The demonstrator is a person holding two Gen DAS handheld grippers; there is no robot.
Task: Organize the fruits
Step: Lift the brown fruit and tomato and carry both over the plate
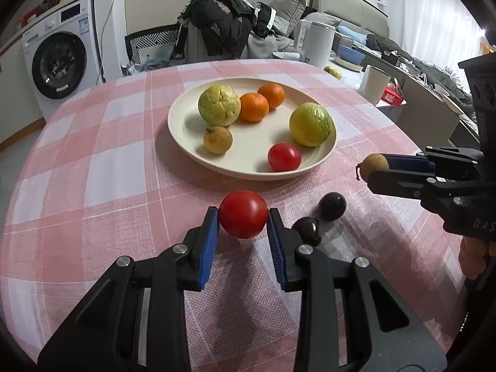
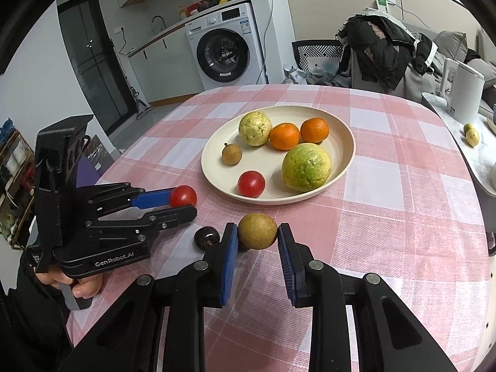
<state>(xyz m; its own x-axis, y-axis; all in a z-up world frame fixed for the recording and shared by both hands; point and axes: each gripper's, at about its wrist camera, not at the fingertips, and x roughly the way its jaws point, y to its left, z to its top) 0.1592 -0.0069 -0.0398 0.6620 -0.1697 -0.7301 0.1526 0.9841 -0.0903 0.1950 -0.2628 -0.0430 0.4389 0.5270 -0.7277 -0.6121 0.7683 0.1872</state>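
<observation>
A cream plate [image 1: 186, 105] [image 2: 347, 133] on the pink checked table holds two yellow-green guavas [image 1: 219, 104] [image 1: 310, 124], two oranges [image 1: 253, 107], a brown longan [image 1: 217, 139] and a red tomato [image 1: 284, 157]. My left gripper [image 1: 243, 217] [image 2: 186, 201] is shut on a second red tomato [image 1: 243, 214] [image 2: 183, 195], just above the cloth in front of the plate. My right gripper [image 2: 258, 232] [image 1: 376, 167] is shut on a brown longan [image 2: 257, 231] [image 1: 374, 164], right of the plate's near rim. Two dark purple fruits [image 1: 332, 206] [image 1: 307, 229] lie on the cloth between the grippers.
A white side table at the right carries a cup [image 1: 373, 83], a kettle [image 1: 317, 46] and two small green fruits [image 2: 471, 135]. A chair piled with dark clothes [image 1: 223, 21] stands behind the table. A washing machine [image 1: 59, 59] is at the far left.
</observation>
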